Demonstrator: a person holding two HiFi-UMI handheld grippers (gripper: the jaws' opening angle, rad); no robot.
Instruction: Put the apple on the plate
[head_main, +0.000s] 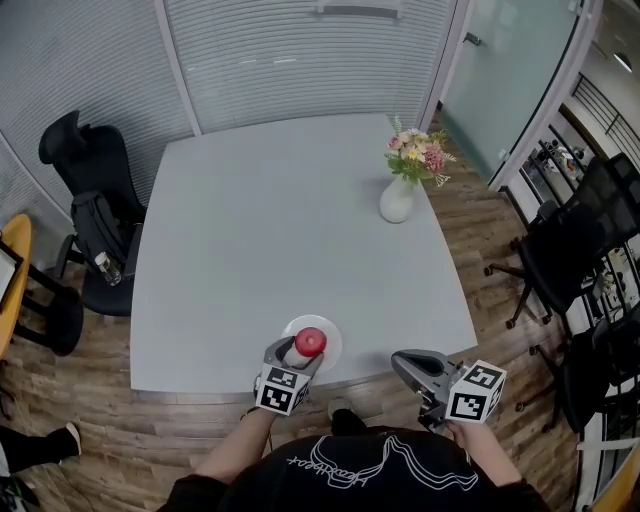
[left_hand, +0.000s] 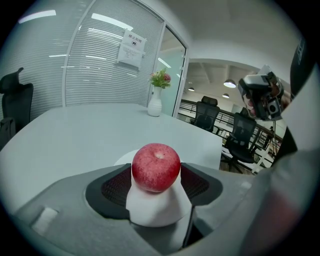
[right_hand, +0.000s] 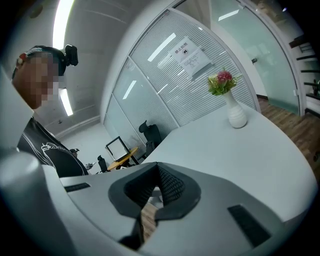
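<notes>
Nearest the lens, the left gripper (left_hand: 156, 176) has its jaws closed on the red apple (head_main: 311, 341), one dark ribbed pad (left_hand: 117, 187) against each side of the fruit, stem end up. Apple position: directly over the white plate (head_main: 335, 343), which sits on the grey table (head_main: 280, 230) just inside the near edge. No view shows whether the apple's underside touches the plate or hangs just above it.

Right gripper (right_hand: 155, 197): jaws drawn close together with only a narrow slit between the pads, and nothing held in it. Through the slit a strip of wood floor (head_main: 180, 420) is visible. This gripper is off the table, beyond the near edge at the person's right side, well apart from the plate.

Other items:
- White vase (head_main: 396, 200) with pink and yellow flowers (head_main: 418, 155), upright near the far right corner of the table
- Black office chair (head_main: 95, 210) just beside the table's left edge
- More black chairs (head_main: 570, 250) to the right, clear of the table
</notes>
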